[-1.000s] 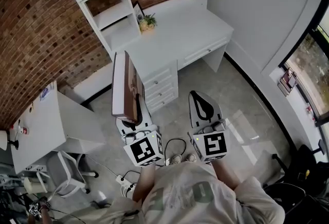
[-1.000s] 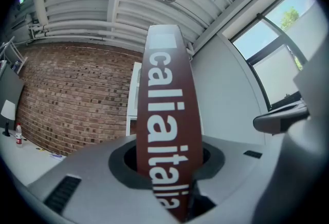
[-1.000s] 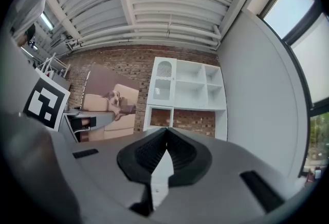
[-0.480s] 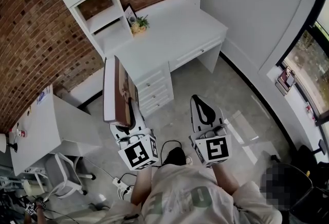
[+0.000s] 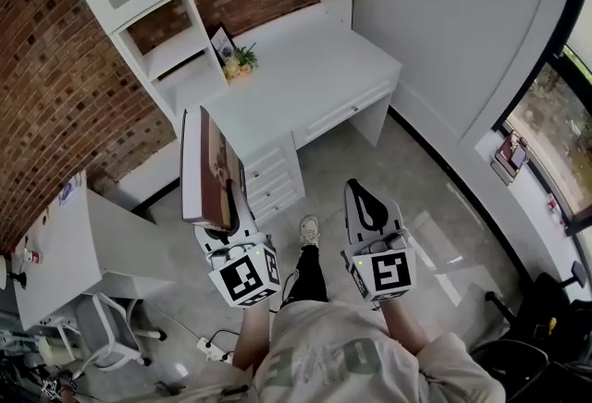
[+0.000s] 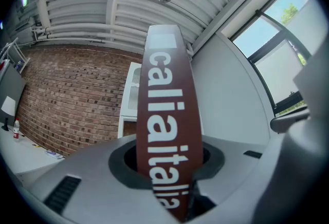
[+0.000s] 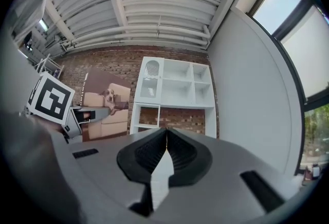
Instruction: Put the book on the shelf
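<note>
A thick book (image 5: 207,172) with a brown spine and a dog on its cover stands upright in my left gripper (image 5: 225,227), whose jaws are shut on its lower edge. The spine (image 6: 167,120), with large white letters, fills the middle of the left gripper view. My right gripper (image 5: 366,204) hangs beside it, shut, with nothing between its tips (image 7: 165,131). Ahead stands the white shelf unit (image 5: 165,20) with open cubbies above a white desk (image 5: 305,68). From the right gripper view the book's cover (image 7: 105,105) shows at the left and the shelf unit (image 7: 175,89) straight ahead.
A picture frame and a small plant (image 5: 235,57) stand on the desk by the shelves. A drawer stack (image 5: 274,189) sits under the desk. A second white table (image 5: 65,239) and a chair (image 5: 97,336) are at the left. Brick wall behind; window at the right.
The desk and shelf unit have shifted up and left in the head view as the person walks. The book stays upright in the left gripper; a foot now shows between the grippers.
</note>
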The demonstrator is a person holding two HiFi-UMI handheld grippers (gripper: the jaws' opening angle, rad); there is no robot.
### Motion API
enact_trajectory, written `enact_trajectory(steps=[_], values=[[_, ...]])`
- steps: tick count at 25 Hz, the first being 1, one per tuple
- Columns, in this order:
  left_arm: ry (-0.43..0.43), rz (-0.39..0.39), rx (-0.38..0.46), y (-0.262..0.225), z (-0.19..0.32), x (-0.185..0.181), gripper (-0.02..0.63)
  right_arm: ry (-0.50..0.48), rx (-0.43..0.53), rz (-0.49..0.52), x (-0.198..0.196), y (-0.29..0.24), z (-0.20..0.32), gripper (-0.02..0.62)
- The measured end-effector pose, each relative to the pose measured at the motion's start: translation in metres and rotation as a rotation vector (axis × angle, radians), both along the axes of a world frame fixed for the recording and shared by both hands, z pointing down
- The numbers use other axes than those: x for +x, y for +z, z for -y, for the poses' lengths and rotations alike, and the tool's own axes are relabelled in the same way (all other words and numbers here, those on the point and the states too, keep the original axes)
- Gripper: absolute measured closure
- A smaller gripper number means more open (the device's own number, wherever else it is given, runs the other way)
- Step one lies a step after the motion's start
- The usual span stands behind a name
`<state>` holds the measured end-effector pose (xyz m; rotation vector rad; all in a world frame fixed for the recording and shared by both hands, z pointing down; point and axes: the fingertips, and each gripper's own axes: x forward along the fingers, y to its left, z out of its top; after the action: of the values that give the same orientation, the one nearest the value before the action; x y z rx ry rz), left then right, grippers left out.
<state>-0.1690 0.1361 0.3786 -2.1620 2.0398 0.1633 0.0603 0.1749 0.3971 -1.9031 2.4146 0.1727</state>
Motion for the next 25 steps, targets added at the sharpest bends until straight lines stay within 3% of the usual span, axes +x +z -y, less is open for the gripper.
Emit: enact_trajectory(steps=[9,20,25], values=[[0.022,-0.027,0.043,-0.012,0.134,0.022,0.451,-0.001,0.078,-0.082,0.012,-0.025,0.124,0.578],[0.062,-0.031,0.067,-0.046,0.332,0.033,0.451,0.0,0.096,-0.086,0.004,-0.053,0.333,0.578],[0.068,-0.041,0.067,-0.045,0.4,0.031,0.451,0.009,0.091,-0.088,-0.001,-0.052,0.404,0.578]])
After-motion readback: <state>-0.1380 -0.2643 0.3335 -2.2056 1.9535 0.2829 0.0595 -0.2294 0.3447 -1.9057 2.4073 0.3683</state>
